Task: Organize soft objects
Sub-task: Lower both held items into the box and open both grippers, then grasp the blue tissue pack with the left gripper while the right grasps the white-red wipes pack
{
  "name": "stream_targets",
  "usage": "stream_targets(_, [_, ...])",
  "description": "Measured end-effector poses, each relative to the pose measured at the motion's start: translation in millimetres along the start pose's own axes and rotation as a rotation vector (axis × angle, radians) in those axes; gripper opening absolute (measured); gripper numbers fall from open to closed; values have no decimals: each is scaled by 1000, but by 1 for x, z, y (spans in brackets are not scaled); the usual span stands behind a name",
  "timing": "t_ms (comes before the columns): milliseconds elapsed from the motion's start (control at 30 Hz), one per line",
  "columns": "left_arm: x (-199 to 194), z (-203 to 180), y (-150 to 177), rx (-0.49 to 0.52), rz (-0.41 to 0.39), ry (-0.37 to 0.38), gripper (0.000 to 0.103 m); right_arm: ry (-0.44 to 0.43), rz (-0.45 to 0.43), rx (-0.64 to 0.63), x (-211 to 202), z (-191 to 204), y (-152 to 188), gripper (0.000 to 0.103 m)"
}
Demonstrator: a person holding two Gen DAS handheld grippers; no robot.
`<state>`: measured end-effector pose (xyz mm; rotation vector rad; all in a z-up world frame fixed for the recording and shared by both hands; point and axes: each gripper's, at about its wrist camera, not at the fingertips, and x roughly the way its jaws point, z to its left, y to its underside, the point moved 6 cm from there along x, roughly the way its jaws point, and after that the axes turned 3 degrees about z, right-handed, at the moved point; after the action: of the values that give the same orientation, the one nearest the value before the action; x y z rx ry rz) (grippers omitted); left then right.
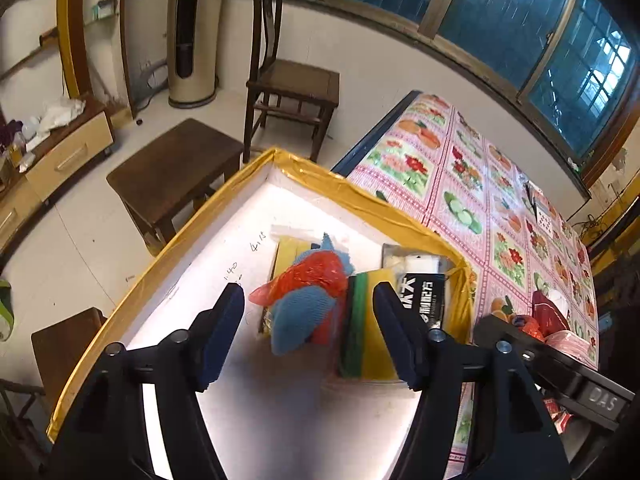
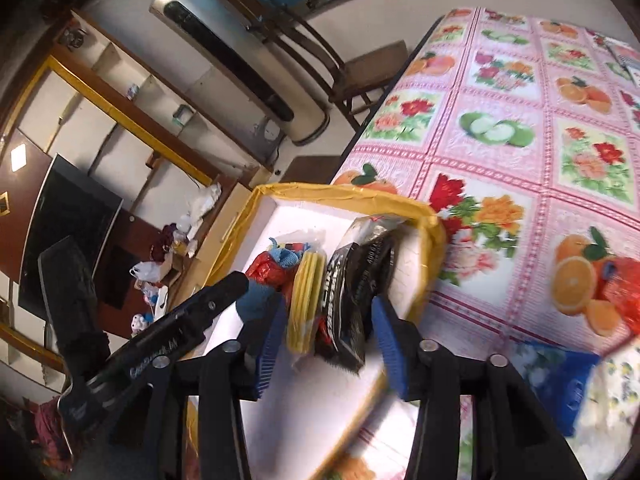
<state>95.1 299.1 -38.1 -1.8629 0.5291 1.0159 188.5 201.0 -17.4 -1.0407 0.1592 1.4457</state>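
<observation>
Bundled red mesh and blue knit cloth [image 1: 308, 300], crumpled, lying in the white foam box [image 1: 224, 240] just ahead of the left tool [image 1: 310, 312], between its spread tips. Stacked yellow-and-green sponge pack [image 1: 366, 328], on edge, touching the inside of that tool's right tip. Black printed pouch [image 2: 352, 292], upright and leaning, directly ahead of the right tool [image 2: 326, 320], between its parted tips, beside the yellow sponges.
</observation>
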Motion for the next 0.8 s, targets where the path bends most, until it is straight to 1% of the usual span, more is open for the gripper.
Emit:
stream_targets(67, [-9,-8,5,3,-4,34,74,-22,-46,-7,-28,-5,10,56])
stream_targets(133, [-18,-24,14,28,-6,73,74,-19,-102,-6,-60,-16,23,62])
stream_targets(200, [-23,-43,27,62,17,123,74,-22,-145,16,-87,-31,33,67])
stream_targets(300, [-28,-77,46,101,68,219,74,-14,-187,62,-123,-58,52,67])
stream_targets(333, [-29,-89,51,119,81,237,74,-13,-199,78,-133,-67,60,68])
stream_targets(533, [-26,-153,82,252,140,262,74,-25,-239,190,-171,-123,100,68])
stream_targets(700, [-11,-181,100,310,177,233,74,-8,-266,265,-195,-161,126,68])
stream_targets(800, [0,-191,105,328,197,238,74,-4,-277,303,-207,-179,135,69])
